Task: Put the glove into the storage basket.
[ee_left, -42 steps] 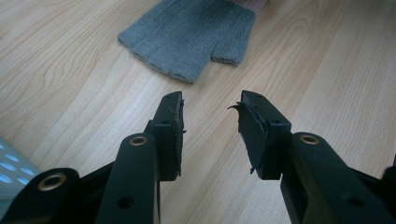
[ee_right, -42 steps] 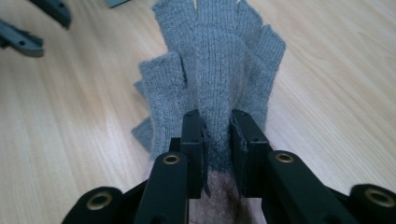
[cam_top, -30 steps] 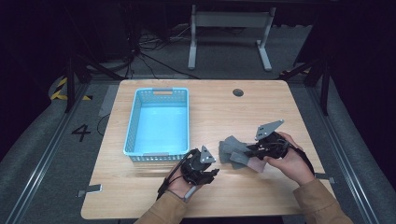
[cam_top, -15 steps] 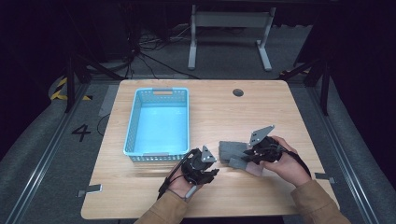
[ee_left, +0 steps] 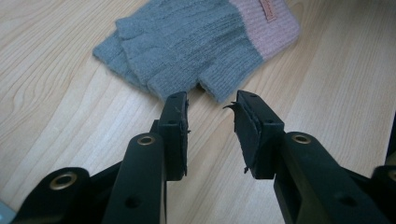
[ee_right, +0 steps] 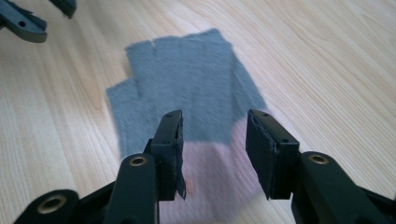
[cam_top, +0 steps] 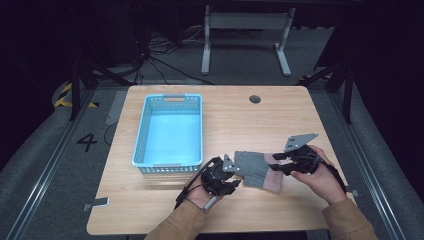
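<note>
Glove [cam_top: 257, 169] lies flat between left claw [ee_left: 211, 105], apart, and right claw [ee_right: 214, 122], just opening

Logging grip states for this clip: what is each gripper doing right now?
Left gripper: open, holding nothing, jaws just short of the grey glove.
Right gripper: jaws have just been opening; open above the glove's pink cuff, nothing gripped.

Glove [cam_top: 256, 170] flat now, seemingly released; right gripper [cam_top: 278, 162] jaws just opening.
</note>
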`<state>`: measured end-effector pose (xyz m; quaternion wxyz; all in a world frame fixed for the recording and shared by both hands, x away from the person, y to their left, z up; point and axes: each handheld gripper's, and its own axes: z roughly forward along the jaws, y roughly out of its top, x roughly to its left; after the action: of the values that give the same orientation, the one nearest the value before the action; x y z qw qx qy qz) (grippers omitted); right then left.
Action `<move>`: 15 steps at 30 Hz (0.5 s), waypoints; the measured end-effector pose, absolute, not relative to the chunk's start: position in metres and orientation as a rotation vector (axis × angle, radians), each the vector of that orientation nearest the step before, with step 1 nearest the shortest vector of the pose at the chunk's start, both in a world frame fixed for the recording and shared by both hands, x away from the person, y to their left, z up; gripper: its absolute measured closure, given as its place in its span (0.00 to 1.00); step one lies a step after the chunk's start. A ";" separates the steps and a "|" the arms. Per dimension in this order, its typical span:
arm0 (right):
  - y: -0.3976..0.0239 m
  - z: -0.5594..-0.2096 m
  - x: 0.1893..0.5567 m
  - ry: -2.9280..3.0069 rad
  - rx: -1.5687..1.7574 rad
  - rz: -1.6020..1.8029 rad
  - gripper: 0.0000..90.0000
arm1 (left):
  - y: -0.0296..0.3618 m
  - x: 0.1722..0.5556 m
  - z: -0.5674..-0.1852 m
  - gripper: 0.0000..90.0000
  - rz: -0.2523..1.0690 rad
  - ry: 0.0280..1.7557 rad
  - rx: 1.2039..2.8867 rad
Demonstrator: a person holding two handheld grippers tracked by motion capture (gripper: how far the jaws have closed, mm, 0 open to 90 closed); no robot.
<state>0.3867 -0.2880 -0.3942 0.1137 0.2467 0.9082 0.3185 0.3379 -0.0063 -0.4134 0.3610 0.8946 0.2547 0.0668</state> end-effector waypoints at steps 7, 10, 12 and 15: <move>-0.313 -0.394 0.382 2.635 0.821 0.898 0.66 | -0.011 0.342 -0.415 0.73 0.189 0.669 2.299; -0.318 -0.394 0.381 2.617 0.852 0.864 0.67 | -0.012 0.344 -0.416 0.76 0.186 0.676 2.309; -0.321 -0.395 0.380 2.618 0.874 0.843 0.68 | -0.012 0.345 -0.417 0.76 0.190 0.691 2.307; -0.325 -0.395 0.380 2.613 0.893 0.831 0.68 | -0.011 0.348 -0.419 0.76 0.186 0.711 2.302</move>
<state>0.3805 -0.3253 -0.3952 0.1286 0.3070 0.8986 0.2859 0.3478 -0.0109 -0.4185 0.3545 0.8908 0.2750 0.0719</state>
